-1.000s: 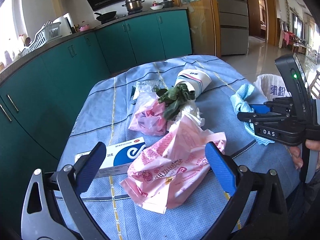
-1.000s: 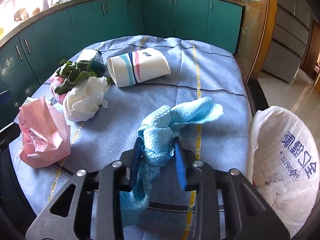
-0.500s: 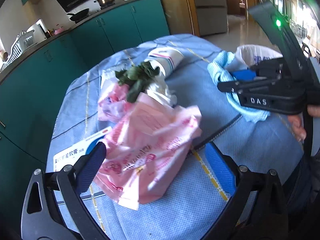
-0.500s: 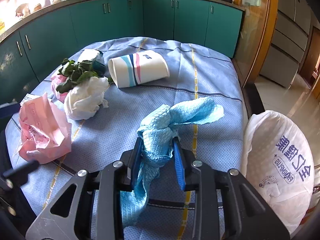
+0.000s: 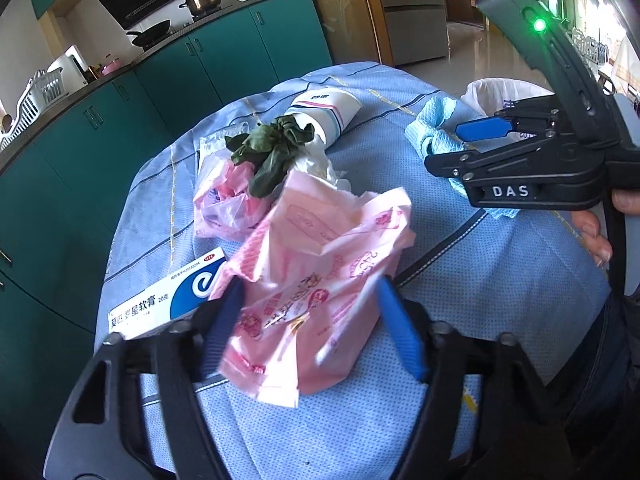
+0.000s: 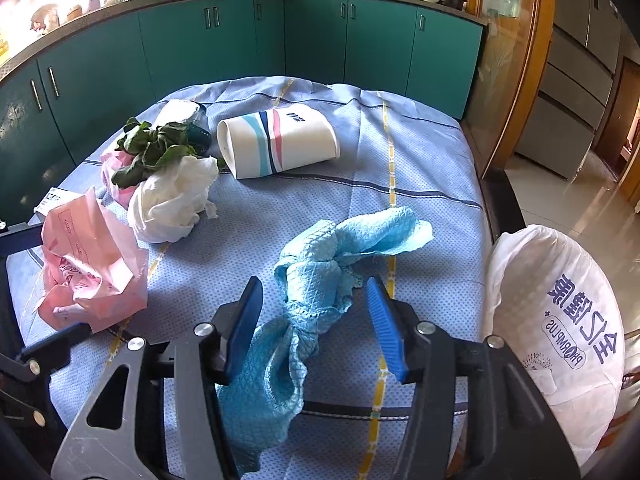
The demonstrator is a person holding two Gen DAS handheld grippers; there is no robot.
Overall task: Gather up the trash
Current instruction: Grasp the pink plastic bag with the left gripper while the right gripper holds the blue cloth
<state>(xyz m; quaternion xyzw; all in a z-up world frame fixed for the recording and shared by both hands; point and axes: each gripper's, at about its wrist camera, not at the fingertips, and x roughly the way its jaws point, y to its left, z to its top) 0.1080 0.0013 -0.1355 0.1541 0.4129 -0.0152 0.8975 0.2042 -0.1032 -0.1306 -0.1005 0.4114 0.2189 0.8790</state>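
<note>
1. The left hand-held gripper [image 5: 310, 322] is closing around a crumpled pink printed plastic bag [image 5: 320, 284] at the near left of the counter [image 6: 420, 184], which is round and covered in a blue dotted cloth; the blue pads flank the bag, and whether they press it yet I cannot tell.
2. The bag's long axis runs from the near left up toward the far right, its torn paper-thin flaps standing up.
3. The right hand-held gripper [image 6: 316, 320] is opening; a twisted light-blue waffle-weave rag [image 6: 320, 280] lies between its blue ribbed pads, clear of both, its long axis running near to far with a loose flap pointing right.
4. Farther left lie a wad of white tissue [image 6: 172, 204], wilted green leaves [image 6: 152, 152] and a white paper cup with coloured stripes [image 6: 280, 142] tipped on its side, mouth to the left.
5. A flat white-and-blue carton [image 5: 168, 296] lies just left of the pink bag.
6. A white plastic sack with blue print [image 6: 560, 312] bulges beside the counter's right edge; bare cloth stretches between cup and rag.
</note>
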